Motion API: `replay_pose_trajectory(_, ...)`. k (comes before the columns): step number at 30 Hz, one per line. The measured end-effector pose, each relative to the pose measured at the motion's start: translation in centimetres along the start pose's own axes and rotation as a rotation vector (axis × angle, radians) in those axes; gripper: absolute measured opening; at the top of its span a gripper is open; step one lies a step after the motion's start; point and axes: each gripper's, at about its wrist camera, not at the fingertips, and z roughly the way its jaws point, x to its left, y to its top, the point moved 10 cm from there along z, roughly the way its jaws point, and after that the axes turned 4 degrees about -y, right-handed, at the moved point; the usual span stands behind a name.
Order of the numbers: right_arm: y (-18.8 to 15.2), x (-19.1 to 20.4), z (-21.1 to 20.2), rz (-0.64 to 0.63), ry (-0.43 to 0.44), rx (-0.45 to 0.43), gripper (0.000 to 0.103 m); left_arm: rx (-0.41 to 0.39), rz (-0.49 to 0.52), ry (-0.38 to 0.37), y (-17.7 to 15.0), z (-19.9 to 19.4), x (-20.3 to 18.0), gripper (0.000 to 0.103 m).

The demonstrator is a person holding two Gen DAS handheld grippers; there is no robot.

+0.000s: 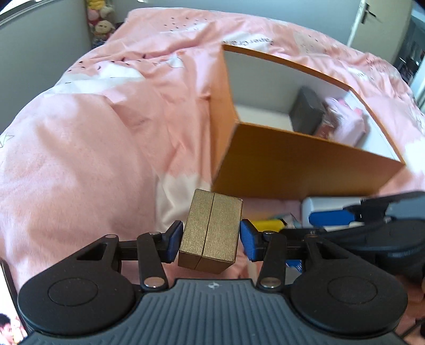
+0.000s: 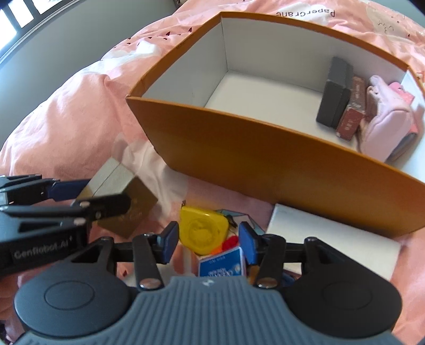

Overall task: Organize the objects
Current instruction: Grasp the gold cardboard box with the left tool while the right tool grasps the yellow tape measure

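My left gripper [image 1: 211, 238] is shut on a small gold box [image 1: 211, 231] and holds it above the pink bedspread, near the front left corner of the orange storage box [image 1: 292, 164]. The gold box [image 2: 124, 196] and the left gripper [image 2: 87, 195] also show at the left of the right wrist view. My right gripper [image 2: 208, 238] is open and empty above a yellow tape measure [image 2: 203, 228] and a blue card box [image 2: 221, 262]. The orange storage box [image 2: 265, 148] holds a black case [image 2: 336, 93], a dark red box [image 2: 352, 114] and a pink pouch [image 2: 385, 127].
A white flat box [image 2: 334, 238] lies in front of the orange box. The pink duvet [image 1: 106, 132] is rumpled. Plush toys [image 1: 102, 24] sit at the far left wall. A door [image 1: 377, 24] stands at the far right.
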Motion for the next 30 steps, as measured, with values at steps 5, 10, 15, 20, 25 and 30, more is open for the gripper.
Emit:
replay_pose_trajectory(5,0.0,0.5,1.4,-0.012,0.001,0.021,0.053,0.057,-0.035,0.031,-1.3,1.8,1.2,0.054)
replay_pose_trajectory(10,0.0,0.5,2.4,-0.028,-0.01,0.04,0.057,0.114,-0.041,0.02,-2.4,1.8,1.6,0.054)
replay_pose_trajectory(15,0.0,0.6,3.3,-0.036,-0.003,0.06,0.059,0.162,0.005,0.028,-2.9,1.9,1.7,0.056)
replay_pose_trajectory(20,0.0,0.7,4.3,-0.023,0.009,0.081,0.06,0.182,0.022,0.027,-3.2,2.0,1.9,0.056)
replay_pose_trajectory(25,-0.3,0.7,5.4,-0.016,0.007,0.105,0.061,0.179,0.014,0.021,-3.0,2.1,1.9,0.055)
replay_pose_trajectory(30,-0.4,0.6,5.7,-0.008,0.008,0.104,0.057,0.167,-0.003,0.016,-2.9,2.1,1.9,0.051)
